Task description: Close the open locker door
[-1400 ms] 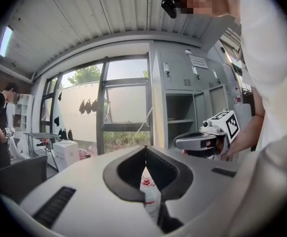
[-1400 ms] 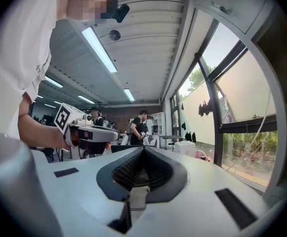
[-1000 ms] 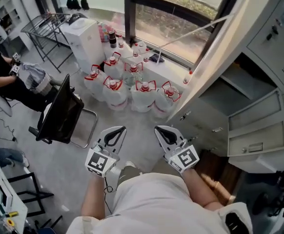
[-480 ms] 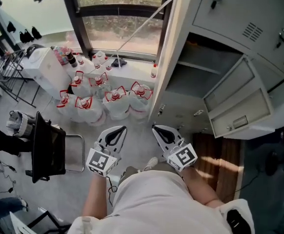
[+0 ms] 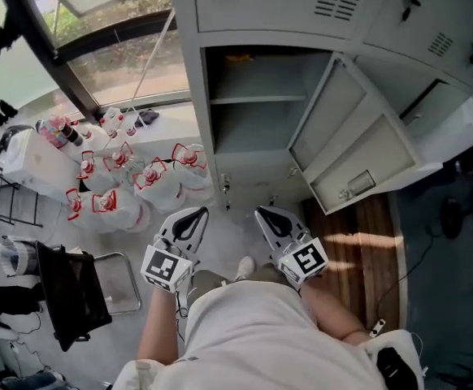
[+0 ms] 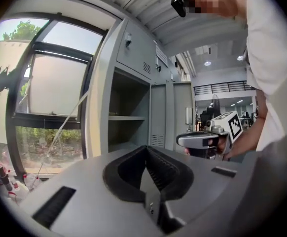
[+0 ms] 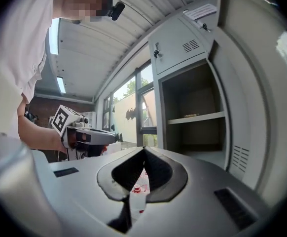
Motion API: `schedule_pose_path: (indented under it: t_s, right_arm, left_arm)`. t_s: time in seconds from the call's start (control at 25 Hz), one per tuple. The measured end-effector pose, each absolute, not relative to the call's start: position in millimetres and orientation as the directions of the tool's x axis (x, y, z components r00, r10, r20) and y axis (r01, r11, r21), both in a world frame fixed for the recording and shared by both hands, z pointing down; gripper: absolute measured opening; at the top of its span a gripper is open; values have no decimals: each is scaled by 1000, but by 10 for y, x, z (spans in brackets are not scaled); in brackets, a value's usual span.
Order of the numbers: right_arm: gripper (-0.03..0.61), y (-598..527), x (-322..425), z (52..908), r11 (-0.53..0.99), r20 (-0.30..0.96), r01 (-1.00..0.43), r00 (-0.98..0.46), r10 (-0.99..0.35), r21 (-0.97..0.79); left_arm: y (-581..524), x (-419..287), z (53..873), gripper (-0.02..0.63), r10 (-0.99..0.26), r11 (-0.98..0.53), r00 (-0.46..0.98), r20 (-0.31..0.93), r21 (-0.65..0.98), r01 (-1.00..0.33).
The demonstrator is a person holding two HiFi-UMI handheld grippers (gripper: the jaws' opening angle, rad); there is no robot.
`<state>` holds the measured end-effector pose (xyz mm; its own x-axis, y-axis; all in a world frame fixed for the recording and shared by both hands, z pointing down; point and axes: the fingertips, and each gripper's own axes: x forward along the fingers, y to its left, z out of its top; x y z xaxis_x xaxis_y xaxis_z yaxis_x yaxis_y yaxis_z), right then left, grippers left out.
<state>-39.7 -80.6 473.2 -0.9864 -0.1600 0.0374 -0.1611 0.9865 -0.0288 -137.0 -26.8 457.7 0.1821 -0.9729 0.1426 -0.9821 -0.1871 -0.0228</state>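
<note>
The grey locker's open compartment (image 5: 245,112) faces me at top centre, with one shelf inside and nothing clear on it. Its door (image 5: 358,149) hangs swung out to the right. Both grippers are held low near my waist, well short of the locker. My left gripper (image 5: 189,214) and right gripper (image 5: 264,214) are both shut and hold nothing. In the left gripper view the left gripper (image 6: 146,154) has its jaws closed together; the open compartment (image 6: 128,112) lies ahead of it. The right gripper (image 7: 143,154) likewise points at the compartment (image 7: 193,112), with the door (image 7: 254,107) at its right.
Several water jugs with red caps (image 5: 139,181) stand on the floor left of the locker, under a window (image 5: 114,55). A black chair (image 5: 74,295) is at the lower left. Closed locker doors (image 5: 301,2) sit above the open one. A wooden floor strip (image 5: 375,242) lies under the door.
My view has swung to the right, bringing the open locker from the right edge to the centre top. Both grippers have kept their place near my waist, still shut.
</note>
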Motion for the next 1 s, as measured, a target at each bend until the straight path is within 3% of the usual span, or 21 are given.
schedule_pose_path:
  t_s: [0.64,1.0]
  right_arm:
    - [14,-1432,814,4927,825,73,-562,-827,-558,-56]
    - [28,-1645,1377,5010,672,84,-735,-678,-730,-94]
  left_arm:
    - [-1219,-503,4726,3,-840,-521,513,179,2,-854]
    - [-1432,-238,4763,3,-760,-631,620,194,6,-776]
